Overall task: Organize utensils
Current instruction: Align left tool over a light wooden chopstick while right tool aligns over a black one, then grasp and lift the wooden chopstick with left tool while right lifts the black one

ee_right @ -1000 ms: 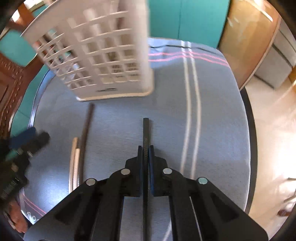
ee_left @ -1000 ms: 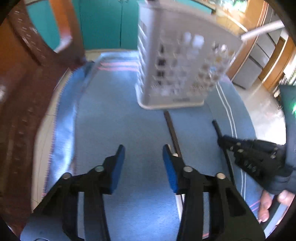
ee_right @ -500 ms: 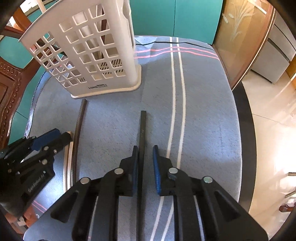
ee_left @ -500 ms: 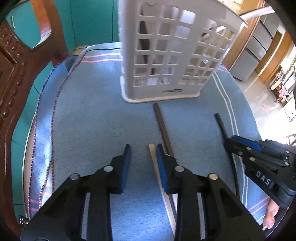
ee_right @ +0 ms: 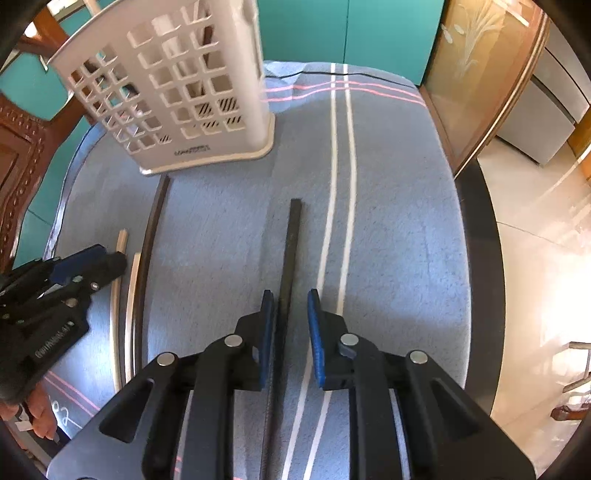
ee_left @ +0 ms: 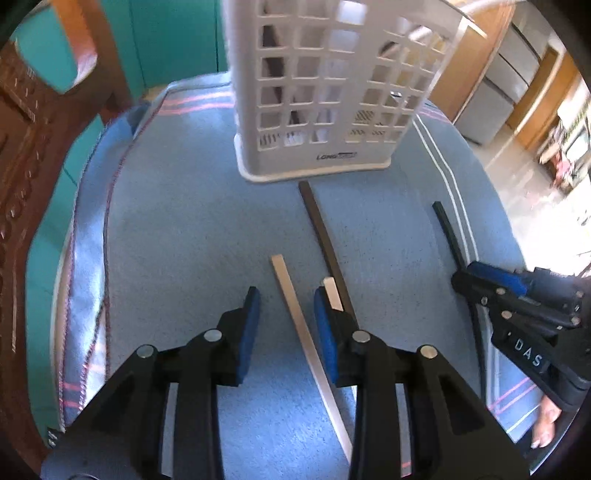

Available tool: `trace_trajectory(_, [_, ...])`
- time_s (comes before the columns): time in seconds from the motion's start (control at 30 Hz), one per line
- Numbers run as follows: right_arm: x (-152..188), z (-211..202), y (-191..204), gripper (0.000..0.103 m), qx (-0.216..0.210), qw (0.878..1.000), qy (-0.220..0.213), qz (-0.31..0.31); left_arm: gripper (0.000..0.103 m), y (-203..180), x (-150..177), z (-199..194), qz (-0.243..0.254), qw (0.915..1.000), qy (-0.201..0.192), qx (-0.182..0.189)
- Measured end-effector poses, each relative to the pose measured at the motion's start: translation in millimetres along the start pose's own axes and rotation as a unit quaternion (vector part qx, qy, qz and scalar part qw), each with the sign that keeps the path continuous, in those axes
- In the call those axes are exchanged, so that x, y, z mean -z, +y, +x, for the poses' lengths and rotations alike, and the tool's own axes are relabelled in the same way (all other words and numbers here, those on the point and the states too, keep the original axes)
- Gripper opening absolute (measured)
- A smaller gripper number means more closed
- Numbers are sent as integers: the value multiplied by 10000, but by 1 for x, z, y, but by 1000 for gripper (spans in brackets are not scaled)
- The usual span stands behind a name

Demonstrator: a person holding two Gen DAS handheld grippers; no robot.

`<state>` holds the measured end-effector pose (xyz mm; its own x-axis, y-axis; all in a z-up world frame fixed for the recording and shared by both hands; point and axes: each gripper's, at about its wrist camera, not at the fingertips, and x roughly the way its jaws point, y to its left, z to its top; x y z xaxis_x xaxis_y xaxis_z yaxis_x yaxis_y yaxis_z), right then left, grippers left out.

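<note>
My left gripper [ee_left: 286,295] points down at the blue cloth, its jaws narrowly apart and open around a pale chopstick [ee_left: 306,343] that lies flat. A second pale chopstick [ee_left: 330,291] and a dark brown one [ee_left: 321,229] lie just right of it. My right gripper [ee_right: 290,293] is opening. A black chopstick [ee_right: 293,236] lies on the cloth between its pads, close to the left pad, with a gap on the right. A white lattice basket [ee_left: 314,92] stands upright behind them with some utensils inside.
A carved wooden chair [ee_left: 22,147] stands at the left of the round table. The table's dark rim [ee_right: 480,258] drops to the tiled floor on the right. Teal cupboard doors [ee_right: 314,29] lie behind. A person's fingers [ee_left: 546,424] hold the right gripper.
My right gripper has opened and let go of the black chopstick, which now rests on the cloth. My left gripper narrowed and shifted so the pale chopstick lies between its jaws.
</note>
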<state>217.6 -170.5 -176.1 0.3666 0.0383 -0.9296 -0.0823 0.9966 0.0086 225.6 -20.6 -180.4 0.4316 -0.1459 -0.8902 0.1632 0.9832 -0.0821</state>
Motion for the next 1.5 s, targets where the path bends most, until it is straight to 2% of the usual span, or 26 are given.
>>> trace_trajectory(0.03, [0, 1, 2, 19, 25, 10000, -22, -27, 27, -3, 0, 0, 106, 9999, -23, -40])
trace_trajectory(0.07, [0, 1, 3, 19, 20, 10000, -36, -41, 19, -6, 2, 0, 184, 9998, -46, -69])
trace_trajectory(0.1, [0, 2, 4, 15, -19, 10000, -62, -53, 14, -8, 2, 1, 298, 9995, -77, -77])
trace_trajectory(0.17, [0, 2, 6, 8, -103, 9999, -92, -18, 13, -10, -1, 3, 391, 9992, -114, -15])
trace_trajectory(0.3, [-2, 3, 0, 6, -653, 9971, -97, 386, 9, -23, -3, 3, 644, 9976, -217, 159])
trace_trajectory(0.37, [-3, 5, -10, 6, -1128, 9905, -52, 782, 8, -33, -10, 9, 739, 9968, -270, 106])
trace_trajectory(0.43, [-5, 6, -19, 6, -1282, 9862, -4, 1050, 8, -31, -11, 10, 652, 9976, -224, 41])
trace_trajectory(0.57, [-8, 6, -24, 7, -1054, 9893, -28, 1006, 10, -23, -12, 9, 570, 9981, -211, -117])
trace_trajectory(0.67, [-8, 3, -17, 11, -789, 9939, -136, 753, 23, -18, -13, 12, 415, 9987, -153, -269])
trace_trajectory(0.8, [-6, -2, -2, 18, -97, 9988, -407, 264, 32, -8, -6, 6, 360, 9986, -147, -357])
trace_trajectory(0.87, [-6, 0, 4, 18, 35, 9990, -422, 117, 35, -9, -6, 8, 341, 9985, -146, -410])
trace_trajectory(1.07, [-3, 8, 9, 20, 227, 9988, -434, 62, 37, -2, -1, 1, 343, 9983, -156, -436])
trace_trajectory(1.5, [-1, 5, 18, 25, 243, 9986, -465, 56, 43, -2, 1, 0, 295, 9980, -148, -530])
